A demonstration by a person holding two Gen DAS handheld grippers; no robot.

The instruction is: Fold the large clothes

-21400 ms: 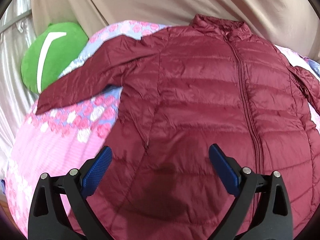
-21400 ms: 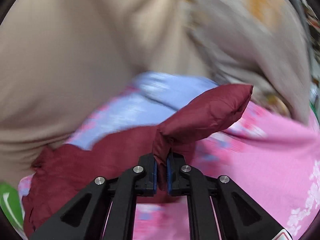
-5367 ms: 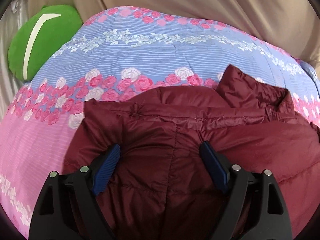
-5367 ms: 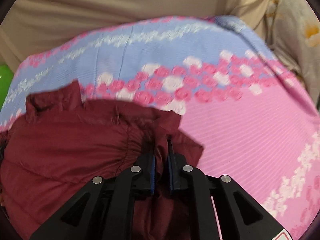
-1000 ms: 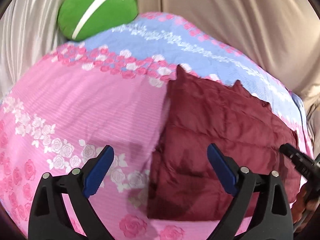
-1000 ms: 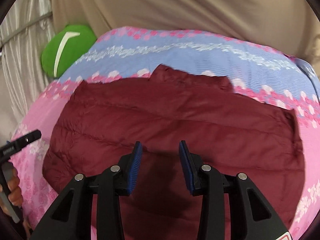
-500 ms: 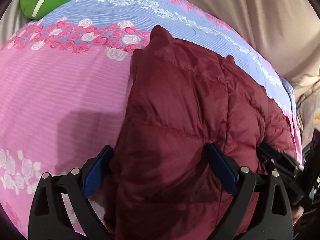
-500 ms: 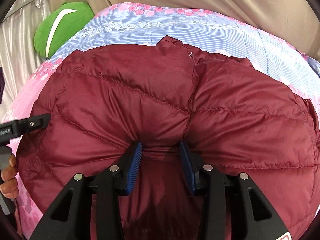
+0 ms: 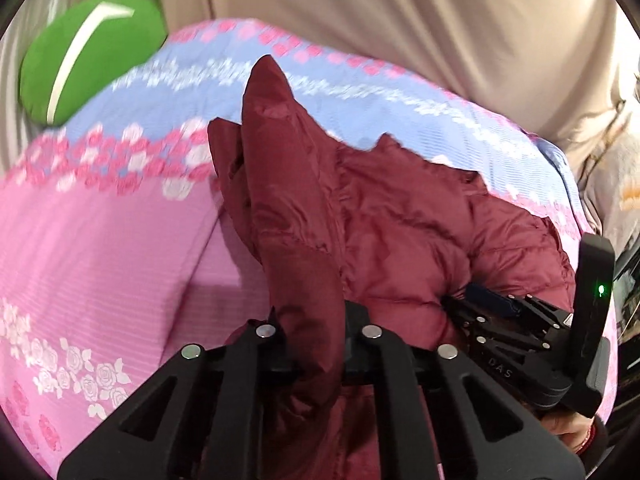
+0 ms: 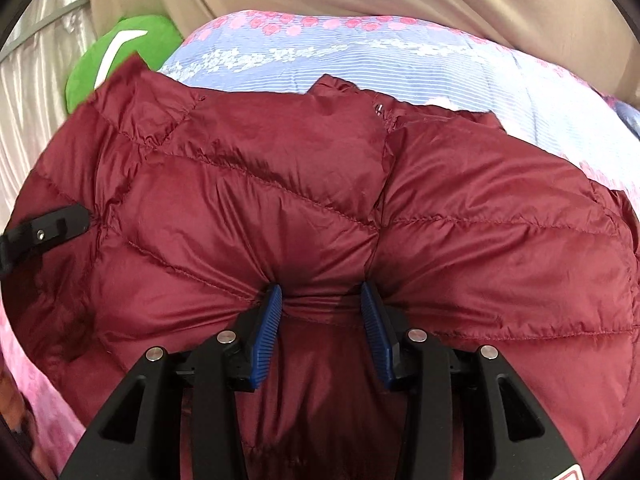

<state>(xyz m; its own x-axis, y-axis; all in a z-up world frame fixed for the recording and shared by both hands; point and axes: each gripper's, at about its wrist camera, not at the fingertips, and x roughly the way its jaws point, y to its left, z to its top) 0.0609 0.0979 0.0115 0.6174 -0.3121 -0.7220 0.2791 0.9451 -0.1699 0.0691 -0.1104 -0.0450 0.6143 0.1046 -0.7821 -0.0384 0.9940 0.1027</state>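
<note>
Beige drapery hangs in soft folds behind a bed whose striped cotton cover [image 9: 100, 248] runs from pale blue at the far side into pink, printed with bands of roses. At the far left corner sits a rounded green cushion [image 9: 86, 52] with a white stripe, plush-looking. We see the maroon quilted down jacket [image 10: 360, 208] lying folded on the cover, its thin shiny shell puffed into stitched channels and creased where it is gathered. Our left gripper [image 9: 314, 344] has its black fingers drawn in tight on a thick ridge of the jacket's edge, and that ridge stands up from the cover as a narrow peaked fold; the rest of the garment spreads to the right of it, rumpled. Our right gripper [image 10: 322, 304] presses into the near edge of the jacket with its ribbed blue pads [image 10: 268, 332] partly apart, a bunch of padded fabric wedged between them and touching both; we cannot tell whether it grips firmly. In the left wrist view the right gripper's black body shows at the jacket's right side.
</note>
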